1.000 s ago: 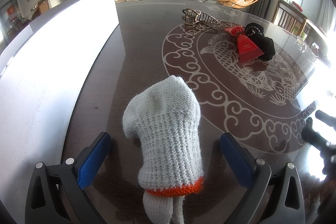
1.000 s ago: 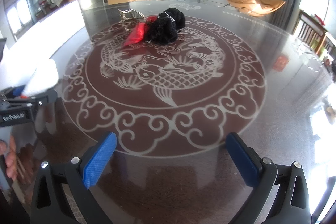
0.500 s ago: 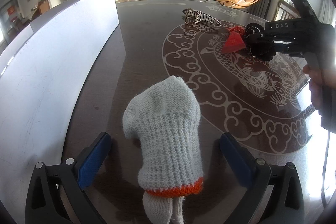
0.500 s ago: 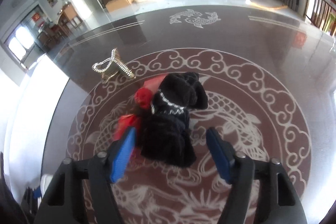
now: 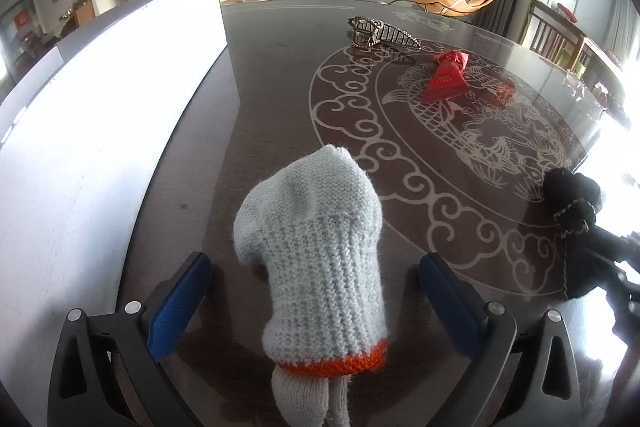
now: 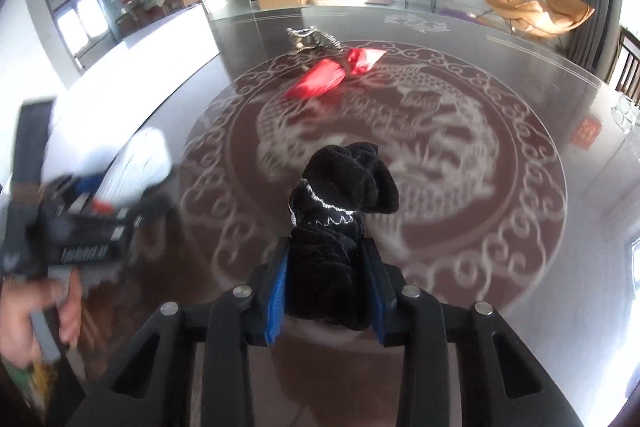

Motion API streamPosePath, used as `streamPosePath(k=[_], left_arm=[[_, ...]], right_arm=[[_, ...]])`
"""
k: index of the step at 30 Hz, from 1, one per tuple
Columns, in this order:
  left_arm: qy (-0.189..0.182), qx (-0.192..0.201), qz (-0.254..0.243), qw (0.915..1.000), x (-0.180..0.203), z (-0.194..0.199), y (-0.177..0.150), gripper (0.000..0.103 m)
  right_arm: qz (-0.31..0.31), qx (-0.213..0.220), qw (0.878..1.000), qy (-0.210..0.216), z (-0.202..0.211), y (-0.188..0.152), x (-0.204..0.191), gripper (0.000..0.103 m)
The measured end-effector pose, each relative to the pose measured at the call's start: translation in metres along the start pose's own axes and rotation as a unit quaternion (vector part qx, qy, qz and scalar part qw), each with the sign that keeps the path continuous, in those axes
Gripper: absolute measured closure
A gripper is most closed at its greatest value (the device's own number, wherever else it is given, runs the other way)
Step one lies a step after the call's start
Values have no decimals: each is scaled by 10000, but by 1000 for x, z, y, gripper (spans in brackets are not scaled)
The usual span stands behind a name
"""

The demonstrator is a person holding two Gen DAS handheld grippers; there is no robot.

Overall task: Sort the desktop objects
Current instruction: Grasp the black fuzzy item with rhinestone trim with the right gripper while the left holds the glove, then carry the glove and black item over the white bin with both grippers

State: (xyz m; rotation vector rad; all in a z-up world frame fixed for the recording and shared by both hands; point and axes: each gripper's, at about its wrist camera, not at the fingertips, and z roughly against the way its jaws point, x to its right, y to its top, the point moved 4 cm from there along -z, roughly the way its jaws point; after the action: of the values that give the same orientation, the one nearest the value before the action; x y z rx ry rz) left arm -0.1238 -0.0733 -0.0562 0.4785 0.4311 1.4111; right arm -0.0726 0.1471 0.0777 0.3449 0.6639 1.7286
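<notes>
A white knit glove (image 5: 320, 255) with an orange cuff stands between the wide-apart blue pads of my left gripper (image 5: 314, 267), which is open and clear of it on both sides. My right gripper (image 6: 326, 255) is shut on a black velvet cloth item (image 6: 340, 187) with silver trim and holds it above the table. In the left wrist view that black item (image 5: 572, 195) shows at the right edge. A red pouch (image 5: 446, 79) and a metal hair claw (image 5: 380, 33) lie farther back on the table.
The dark table (image 5: 280, 87) bears a pale dragon medallion. A tall white panel (image 5: 100, 107) runs along its left side. In the right wrist view the red pouch (image 6: 328, 79) and claw (image 6: 314, 39) lie ahead, and a hand (image 6: 24, 319) holds the blurred left gripper.
My right gripper reached the black item beside the red pouch, shut on it and carried it back toward the near right. The red pouch stays behind. The left gripper and glove have not moved.
</notes>
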Motion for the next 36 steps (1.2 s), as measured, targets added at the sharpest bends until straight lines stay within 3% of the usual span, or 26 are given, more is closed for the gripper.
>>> streamPosePath(k=[1, 2, 3, 7, 12, 26, 31, 34, 36], left_arm=[[1, -1, 1, 10000, 0, 0, 0, 0], [1, -1, 3, 10000, 0, 0, 0, 0], [3, 0, 3, 10000, 0, 0, 0, 0], [10, 1, 3, 10000, -1, 0, 1, 0], [14, 2, 4, 10000, -3, 1, 2, 0], [-43, 3, -3, 10000, -4, 1, 1, 0], [-316, -310, -503, 9978, 1, -5, 6, 0], [-276, -705, -493, 9959, 3, -9, 10, 0], [-224, -736, -431, 9961, 5, -12, 16, 0]], right_arm=[[-14, 40, 9999, -114, 1, -4, 0, 53], [-10, 44, 9998, -183, 1, -7, 1, 32], [-17, 38, 9998, -217, -1, -10, 1, 20], [65, 26, 9994, -338, -5, -11, -1, 16], [324, -101, 9980, -532, -11, -15, -10, 0], [300, -112, 9981, -525, -12, -17, -7, 0], [376, -132, 9981, -476, -12, -17, -7, 0], [699, -647, 9953, -167, -17, -8, -5, 0], [461, -857, 9950, 212, -15, 3, 4, 0]])
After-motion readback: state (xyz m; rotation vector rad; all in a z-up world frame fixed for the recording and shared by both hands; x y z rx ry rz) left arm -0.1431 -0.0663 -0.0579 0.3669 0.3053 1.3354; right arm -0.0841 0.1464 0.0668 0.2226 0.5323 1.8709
